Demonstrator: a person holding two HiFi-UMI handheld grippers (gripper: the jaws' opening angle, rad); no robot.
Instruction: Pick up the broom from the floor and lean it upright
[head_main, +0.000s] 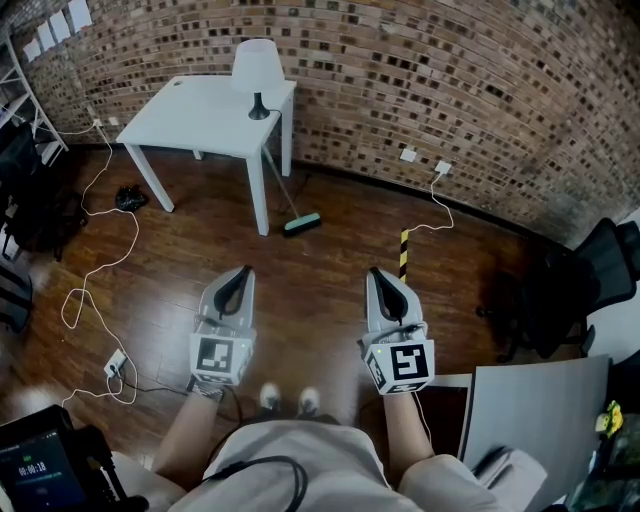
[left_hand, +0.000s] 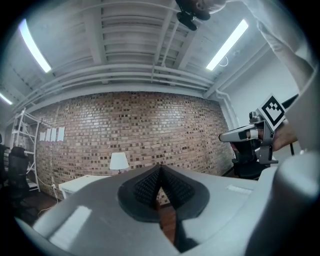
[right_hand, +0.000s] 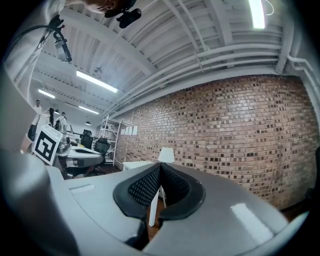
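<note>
We judge the task nearly finished. The broom (head_main: 284, 192) is not lying flat on the floor. It stands tilted, with its handle resting against the front edge of the white surface (head_main: 200, 115) and its green head (head_main: 302, 223) on the wooden floor (head_main: 320, 270), at about 12 o'clock from us and well apart from both grippers. As far as we can see, nothing is left to do except perhaps to check that it does not slide.

The left gripper (head_main: 238, 276) and the right gripper (head_main: 385, 280) are held level in front of the person. Each has its jaws pressed together with nothing between them, and each gripper view shows the ribbed pads meeting.

The surface stands at 11 o'clock and carries only a white lamp (head_main: 257, 70) on its far corner. Behind it a brick wall (head_main: 450, 80) runs across the room, with wall sockets (head_main: 408, 155) low at 1 o'clock. White cables (head_main: 100, 250) wander over the floor at 9 o'clock and reach a power strip (head_main: 116, 362). A short yellow-black striped post (head_main: 404, 252) is just beyond the right gripper, and a black office chair (head_main: 560, 290) stands at 3 o'clock.
</note>
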